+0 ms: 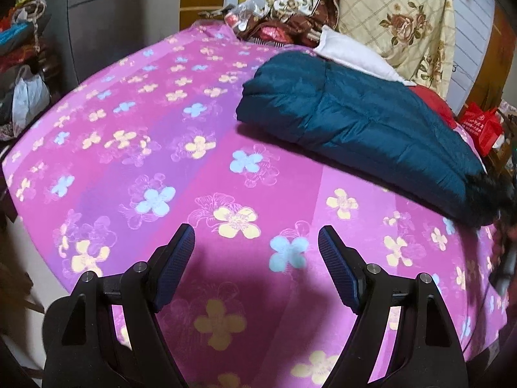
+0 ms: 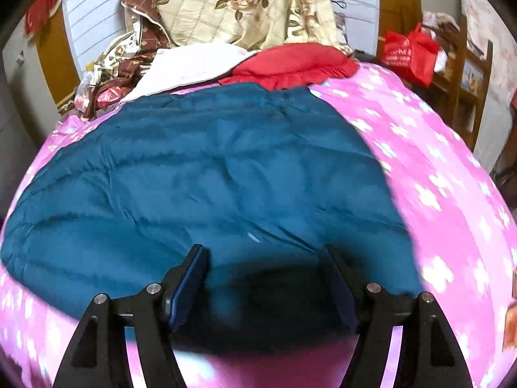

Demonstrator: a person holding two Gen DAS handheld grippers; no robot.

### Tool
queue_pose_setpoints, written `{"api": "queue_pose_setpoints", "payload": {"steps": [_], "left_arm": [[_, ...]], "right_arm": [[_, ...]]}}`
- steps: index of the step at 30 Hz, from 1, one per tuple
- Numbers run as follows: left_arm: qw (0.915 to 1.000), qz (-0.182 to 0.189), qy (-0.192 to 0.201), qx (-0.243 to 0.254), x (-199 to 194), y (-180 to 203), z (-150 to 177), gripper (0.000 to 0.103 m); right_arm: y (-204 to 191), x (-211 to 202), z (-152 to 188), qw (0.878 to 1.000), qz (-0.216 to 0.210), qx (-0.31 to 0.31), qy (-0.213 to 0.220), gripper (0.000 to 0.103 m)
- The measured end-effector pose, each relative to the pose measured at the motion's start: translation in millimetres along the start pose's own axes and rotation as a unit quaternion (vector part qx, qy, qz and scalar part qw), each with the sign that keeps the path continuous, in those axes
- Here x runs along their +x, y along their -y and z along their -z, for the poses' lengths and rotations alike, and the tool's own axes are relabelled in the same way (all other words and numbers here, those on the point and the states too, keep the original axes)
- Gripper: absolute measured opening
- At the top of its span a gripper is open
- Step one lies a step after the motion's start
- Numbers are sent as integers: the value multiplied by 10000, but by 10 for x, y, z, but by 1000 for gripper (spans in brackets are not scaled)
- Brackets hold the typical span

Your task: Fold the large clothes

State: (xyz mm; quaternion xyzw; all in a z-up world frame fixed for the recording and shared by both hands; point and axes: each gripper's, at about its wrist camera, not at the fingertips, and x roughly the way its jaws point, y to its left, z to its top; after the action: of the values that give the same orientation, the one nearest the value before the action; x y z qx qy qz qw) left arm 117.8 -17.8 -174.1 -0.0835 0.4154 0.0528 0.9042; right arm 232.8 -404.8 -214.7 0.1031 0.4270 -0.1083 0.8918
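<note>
The teal puffer coat (image 2: pixel 206 187) lies on the bed, over toward its right side and reaching up near the head edge, and from where I stand it looks mostly dealt with: it is gathered into one long, thick bundle with a doubled-over edge showing at its left end, rather than spread out with sleeves loose. A dark furry trim (image 1: pixel 497 194) pokes out at the end nearest the foot edge (a hood lining, I'd guess, though it is too blurred to be sure). What may remain, by my reckoning, is one more fold to shorten the bundle, or simply tidying that trim under.

The right gripper (image 2: pixel 265 258) hangs low over the near end of the coat with its jaws spread wide and nothing pinched between them; the fabric sits below the pads (image 2: pixel 190 278), not clamped. The left gripper (image 1: pixel 257 242) hovers over the bare pink flowered sheet (image 1: pixel 129 148) near the foot edge, well apart from the coat, jaws also wide and empty.

Around the coat: a white pillow (image 2: pixel 197 64) and a red cushion (image 2: pixel 290 61) sit at the head edge, touching or just beside the coat's far end, with a cream rose-print quilt (image 2: pixel 226 3) heaped behind them and a tangle of brown patterned cloth (image 1: pixel 284 22) at the head-left corner. A red bag (image 2: pixel 408 53) sits off the bed on the right. The cushion and pillow crowd the far end, so any fold toward the head edge has little room; the left half of the bed is open sheet.
</note>
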Motion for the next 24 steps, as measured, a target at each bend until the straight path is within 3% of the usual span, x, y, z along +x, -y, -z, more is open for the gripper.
{"api": "queue_pose_setpoints", "payload": {"steps": [3, 6, 10, 14, 18, 24], "left_arm": [[9999, -39, 141, 52, -167, 63, -8, 79], [9996, -27, 239, 132, -308, 121, -25, 79], [9991, -75, 340, 238, -445, 166, -70, 79], [9986, -155, 359, 344, -494, 188, -149, 79], [9992, 122, 202, 325, -400, 203, -457, 79], [9996, 169, -11, 233, 250, 276, -1315, 79]], "right_arm": [[162, -355, 228, 9993, 321, -151, 96, 70], [302, -753, 497, 9993, 158, -185, 288, 70], [461, -1008, 739, 9988, 174, -233, 397, 70], [474, -1112, 773, 9979, 213, -340, 511, 70], [406, -1045, 652, 9977, 184, -370, 545, 70], [334, -710, 295, 9973, 112, -142, 715, 70]]}}
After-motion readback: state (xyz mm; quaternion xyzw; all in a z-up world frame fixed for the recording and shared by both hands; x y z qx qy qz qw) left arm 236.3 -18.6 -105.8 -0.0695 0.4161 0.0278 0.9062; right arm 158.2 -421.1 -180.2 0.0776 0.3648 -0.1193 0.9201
